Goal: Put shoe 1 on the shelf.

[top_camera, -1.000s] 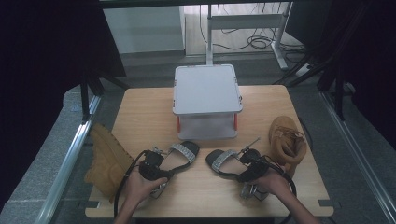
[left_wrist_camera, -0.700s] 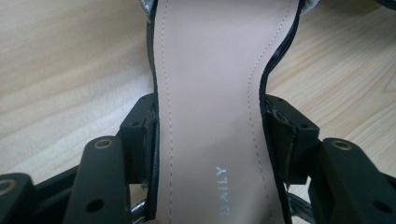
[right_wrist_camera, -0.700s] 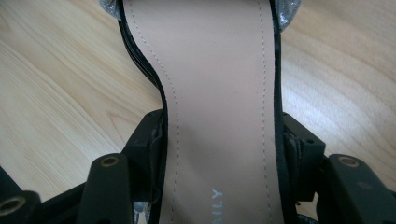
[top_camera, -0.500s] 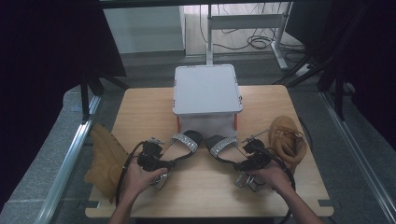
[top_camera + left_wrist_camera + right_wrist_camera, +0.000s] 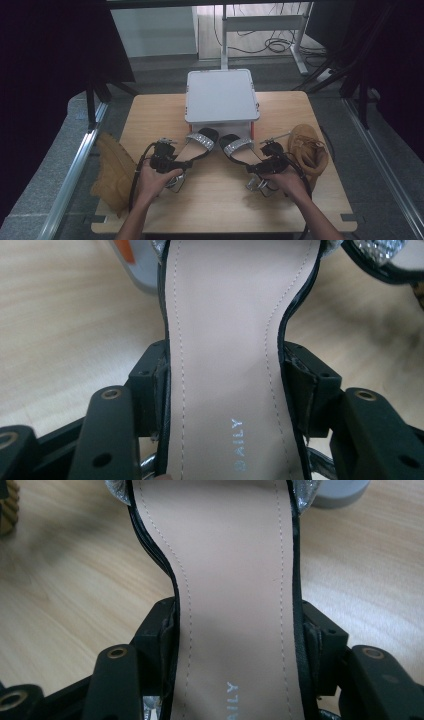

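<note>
Two black sandals with beige insoles and glittery silver straps lie side by side on the light wooden surface, toes near the grey lidded box. Left tongs clamp the left sandal; right tongs clamp the right sandal.

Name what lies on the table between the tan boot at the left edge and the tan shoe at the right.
In the high view, two black sandals: left sandal in the left gripper, right sandal in the right gripper.
</note>
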A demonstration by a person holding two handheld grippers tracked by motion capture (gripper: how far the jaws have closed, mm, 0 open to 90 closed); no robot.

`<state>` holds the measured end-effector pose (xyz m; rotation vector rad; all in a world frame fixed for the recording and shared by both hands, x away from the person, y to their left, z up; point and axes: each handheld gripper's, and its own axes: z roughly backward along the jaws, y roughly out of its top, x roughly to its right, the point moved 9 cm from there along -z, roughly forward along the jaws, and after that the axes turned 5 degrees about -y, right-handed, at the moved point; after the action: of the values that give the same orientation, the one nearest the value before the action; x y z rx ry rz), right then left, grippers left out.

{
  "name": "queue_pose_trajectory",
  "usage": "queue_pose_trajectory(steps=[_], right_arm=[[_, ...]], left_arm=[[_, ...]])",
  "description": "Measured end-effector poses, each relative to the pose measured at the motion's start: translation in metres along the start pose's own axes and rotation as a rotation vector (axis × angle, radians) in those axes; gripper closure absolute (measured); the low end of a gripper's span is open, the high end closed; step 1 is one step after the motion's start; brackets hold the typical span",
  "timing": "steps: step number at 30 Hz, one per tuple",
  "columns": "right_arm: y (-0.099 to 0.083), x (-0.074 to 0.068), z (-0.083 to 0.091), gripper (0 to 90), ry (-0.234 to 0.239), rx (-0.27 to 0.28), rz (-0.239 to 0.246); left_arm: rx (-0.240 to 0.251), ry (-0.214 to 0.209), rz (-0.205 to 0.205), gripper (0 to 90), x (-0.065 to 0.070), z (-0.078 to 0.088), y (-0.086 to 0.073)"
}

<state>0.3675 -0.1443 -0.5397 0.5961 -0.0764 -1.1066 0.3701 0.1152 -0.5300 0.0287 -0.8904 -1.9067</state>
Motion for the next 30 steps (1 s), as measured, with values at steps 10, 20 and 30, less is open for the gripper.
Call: queue_pose_trajectory(steps=[10,20,30], right_arm=[[0.023,0.002,-0.013,42.4,0.022,0.037,-0.057],[0.037,0.01,-0.025,42.4,-0.016,0.06,-0.111],[0.053,0.016,-0.038,42.4,-0.029,0.091,-0.194]], left_arm=[[0.004,-0.02,0.037,42.2,-0.001,-0.013,0.016],[0.009,-0.028,0.096,42.2,-0.01,-0.029,0.028],[0.007,0.007,0.145,42.3,-0.026,-0.044,0.035]])
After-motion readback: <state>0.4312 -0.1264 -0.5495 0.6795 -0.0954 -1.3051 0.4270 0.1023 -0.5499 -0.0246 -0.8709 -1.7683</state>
